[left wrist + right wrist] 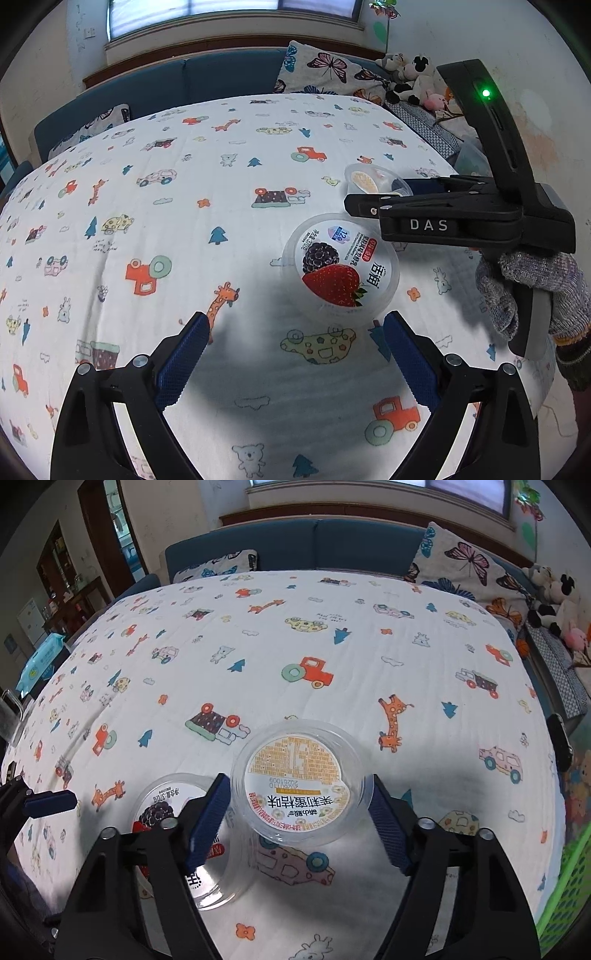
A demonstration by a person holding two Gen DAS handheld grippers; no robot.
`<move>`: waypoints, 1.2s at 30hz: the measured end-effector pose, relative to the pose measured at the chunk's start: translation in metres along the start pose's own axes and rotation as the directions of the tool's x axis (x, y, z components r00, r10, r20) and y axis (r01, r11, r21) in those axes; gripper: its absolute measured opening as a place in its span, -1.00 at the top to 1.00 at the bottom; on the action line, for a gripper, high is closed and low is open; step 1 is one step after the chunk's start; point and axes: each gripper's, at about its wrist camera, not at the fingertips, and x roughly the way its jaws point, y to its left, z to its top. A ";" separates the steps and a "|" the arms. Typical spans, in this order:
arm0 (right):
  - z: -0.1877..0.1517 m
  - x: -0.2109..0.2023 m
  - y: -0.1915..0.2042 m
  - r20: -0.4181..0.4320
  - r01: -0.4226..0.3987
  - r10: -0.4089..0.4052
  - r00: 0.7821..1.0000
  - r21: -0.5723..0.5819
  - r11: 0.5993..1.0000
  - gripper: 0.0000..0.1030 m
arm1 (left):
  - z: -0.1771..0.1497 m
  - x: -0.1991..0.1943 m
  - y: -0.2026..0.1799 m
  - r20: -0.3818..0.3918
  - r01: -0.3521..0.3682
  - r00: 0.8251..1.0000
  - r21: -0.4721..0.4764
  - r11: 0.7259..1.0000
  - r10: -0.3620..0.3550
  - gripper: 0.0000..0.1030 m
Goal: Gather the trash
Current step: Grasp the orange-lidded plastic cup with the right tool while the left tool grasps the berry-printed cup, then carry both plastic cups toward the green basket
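Beside right gripper point(297, 825): green basket point(565, 893)

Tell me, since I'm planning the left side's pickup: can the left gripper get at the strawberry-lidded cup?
Probably yes: the strawberry-lidded cup sits just beyond the open left gripper, bare cloth between; the right gripper works beside it.

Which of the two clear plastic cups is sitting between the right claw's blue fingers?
The clear round plastic cup with the orange-and-white label. The right claw brackets it, while the clear plastic cup with the strawberry-and-blackberry label stands beside it, outside the fingers.
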 end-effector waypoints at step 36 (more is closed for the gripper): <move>-0.032 -0.058 -0.053 0.069 0.036 -0.040 0.997 0.070 0.997 -0.33 | 0.035 0.062 -0.038 -0.112 0.077 0.992 0.225 0.971 -0.053 -0.78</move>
